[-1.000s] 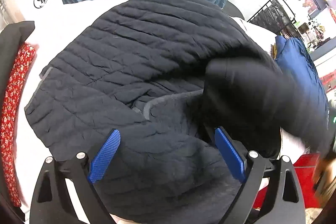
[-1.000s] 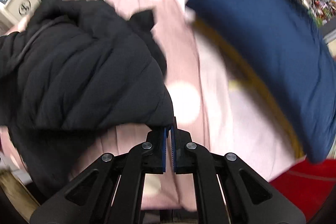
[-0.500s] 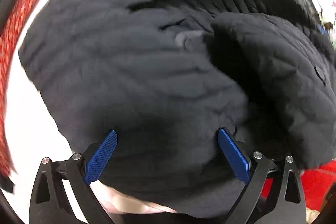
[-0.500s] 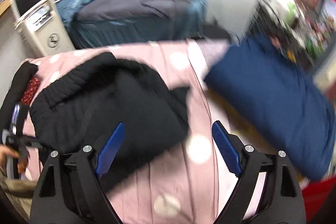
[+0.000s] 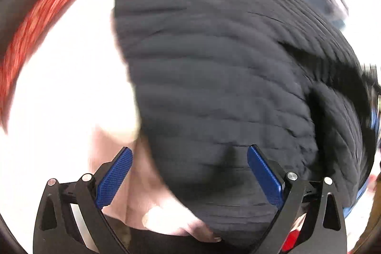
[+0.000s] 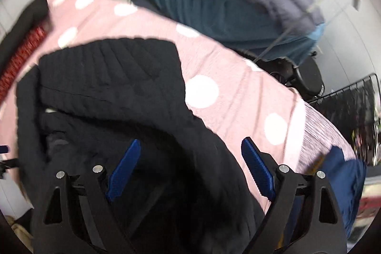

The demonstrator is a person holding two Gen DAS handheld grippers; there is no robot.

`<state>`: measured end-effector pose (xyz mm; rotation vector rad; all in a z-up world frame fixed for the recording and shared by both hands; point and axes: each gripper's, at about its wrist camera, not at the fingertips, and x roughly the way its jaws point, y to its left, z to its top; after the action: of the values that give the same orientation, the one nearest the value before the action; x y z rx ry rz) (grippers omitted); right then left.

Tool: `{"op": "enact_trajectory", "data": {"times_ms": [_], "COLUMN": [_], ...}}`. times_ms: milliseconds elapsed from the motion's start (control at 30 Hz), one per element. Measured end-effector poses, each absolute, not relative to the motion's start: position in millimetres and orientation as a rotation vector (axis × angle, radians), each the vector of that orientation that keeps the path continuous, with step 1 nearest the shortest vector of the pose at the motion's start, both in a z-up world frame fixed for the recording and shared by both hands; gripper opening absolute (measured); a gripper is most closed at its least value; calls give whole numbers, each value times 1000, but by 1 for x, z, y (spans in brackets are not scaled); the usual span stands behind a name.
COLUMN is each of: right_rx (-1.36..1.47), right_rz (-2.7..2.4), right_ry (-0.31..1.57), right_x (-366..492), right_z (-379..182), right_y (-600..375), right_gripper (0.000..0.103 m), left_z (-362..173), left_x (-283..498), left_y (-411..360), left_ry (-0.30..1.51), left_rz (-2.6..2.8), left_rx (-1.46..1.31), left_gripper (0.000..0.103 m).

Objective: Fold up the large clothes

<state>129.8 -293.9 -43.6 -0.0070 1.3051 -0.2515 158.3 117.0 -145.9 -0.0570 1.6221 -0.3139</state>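
Surface: pink white-dotted bedspread [image 6: 238, 77] | black quilted jacket [image 5: 226, 87] heaped on it | left gripper [image 5: 189, 176] spread, empty | right gripper [image 6: 190, 168] spread above jacket, nothing pinched | room: teal bed [image 6: 226, 4] behind

left gripper [image 5: 189, 180] spread, right gripper [image 6: 190, 170] seemingly empty

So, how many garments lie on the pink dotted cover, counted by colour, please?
Black: 2, the quilted jacket and a black piece with red patterned lining.
Navy blue: 1, the navy garment at the cover's right end.
Total: 3
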Motion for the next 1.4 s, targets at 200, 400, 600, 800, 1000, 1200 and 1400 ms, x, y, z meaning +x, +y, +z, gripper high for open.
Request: {"op": "enact_trajectory", "data": {"times_ms": [200,400,600,800,1000,1200,1400], "right_rx": [-7,256,714,1004,1161,1048,1161], "right_rz": [-232,-168,-138,-70,-25,-260,-434], "right_ry": [1418,1396,1200,900,588,689,1129], "right_x": [153,139,95,20,-72,-114,-109], "right_z": [-107,-111,-64,28,89,32,-108], "right_y": [-309,-318,-360,-376,-384,-375,-338], "right_gripper": [84,13,8,7,7,8,27], "left_z": [-193,-195,-131,18,155,134,-31], "left_x": [156,166,231,308,373,370,366], "left_y": [148,118,112,100,157,178,180], "left_ry": [1799,1790,1645,1227,856,889,1334], "left_rz": [-343,-511,-627,-732,-651,-502,-198], "left_rx": [-380,-352,-298,-151,-213,-234,-167], "left_gripper": [95,65,15,13,12,14,34]}}
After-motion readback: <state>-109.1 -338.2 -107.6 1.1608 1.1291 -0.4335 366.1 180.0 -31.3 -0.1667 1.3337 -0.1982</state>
